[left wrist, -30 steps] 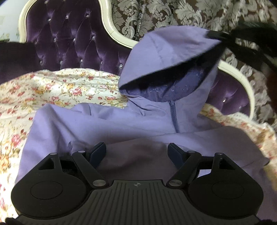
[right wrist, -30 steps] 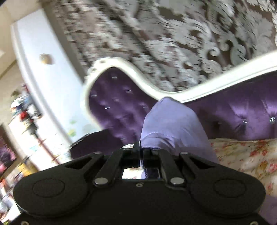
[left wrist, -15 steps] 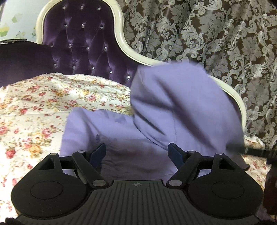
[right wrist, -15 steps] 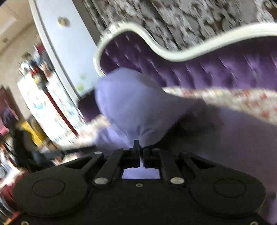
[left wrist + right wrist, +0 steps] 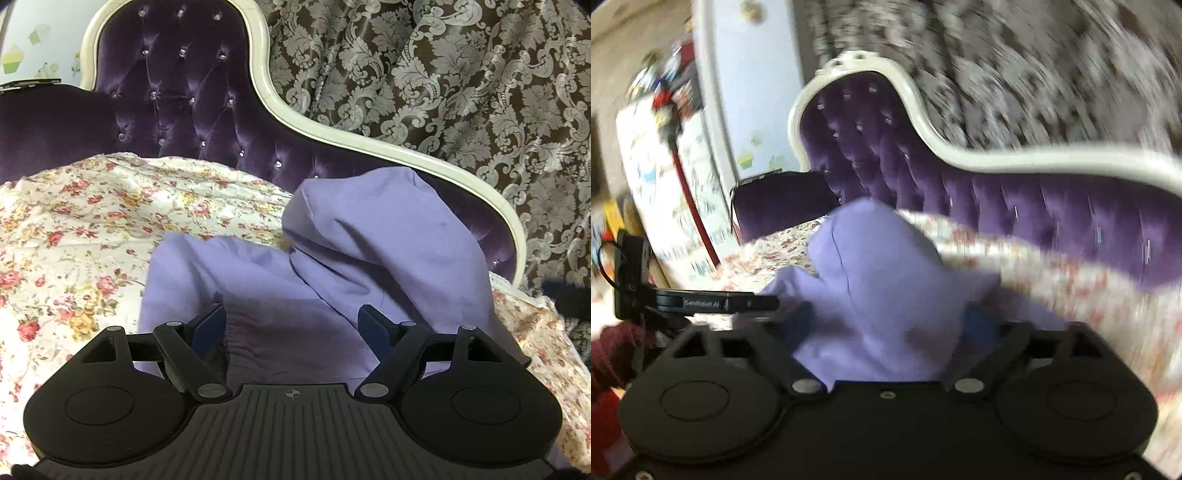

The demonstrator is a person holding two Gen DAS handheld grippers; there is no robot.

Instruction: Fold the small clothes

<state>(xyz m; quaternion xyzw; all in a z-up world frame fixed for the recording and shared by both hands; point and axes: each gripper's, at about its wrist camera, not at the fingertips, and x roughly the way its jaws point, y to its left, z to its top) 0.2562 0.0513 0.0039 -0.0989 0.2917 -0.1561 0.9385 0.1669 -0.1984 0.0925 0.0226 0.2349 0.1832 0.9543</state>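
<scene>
A small lavender hooded jacket lies on a floral sheet. Its hood is folded down over the body. My left gripper is open, its blue fingertips just above the jacket's lower part, holding nothing. In the blurred right wrist view the hood bulges in front of my right gripper, whose jaws stand wide open on either side of the cloth. The left gripper's body shows at the left of that view.
A purple tufted sofa back with a white frame rises behind the sheet. A damask curtain hangs behind it. A dark purple cushion lies at the far left. A dark blurred object shows at the right edge.
My right gripper carried the hood down over the jacket body and opened, letting it go. The left gripper stayed open over the jacket's lower part.
</scene>
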